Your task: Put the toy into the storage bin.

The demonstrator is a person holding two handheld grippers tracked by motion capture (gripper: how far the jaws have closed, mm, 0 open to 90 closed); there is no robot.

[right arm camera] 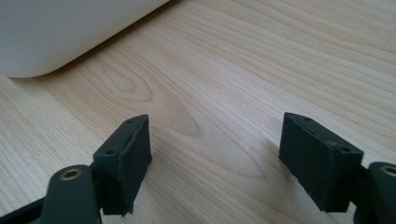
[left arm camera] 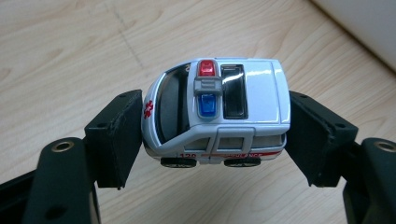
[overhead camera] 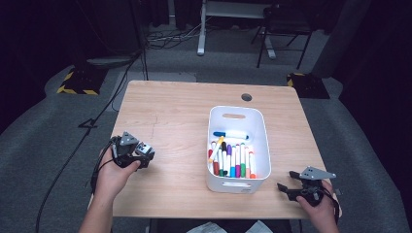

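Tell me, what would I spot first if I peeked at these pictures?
Probably the little toy ambulance, white with red and blue lights, squeezed between the pads of the left claw above the wooden table. Next, the white bin in the middle, full of colourful markers. The right claw waits open beside it.

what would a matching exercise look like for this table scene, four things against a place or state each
Things:
1. small white toy ambulance
2. white plastic bin
3. right gripper
4. blue-capped white marker

Places or states:
A. jaws apart over bare wood, nothing between them
B. clamped between the left gripper's black pads
C. lying crosswise in the bin, beyond the row of coloured markers
D. standing on the light wooden table, holding markers

Pairs: 1-B, 2-D, 3-A, 4-C
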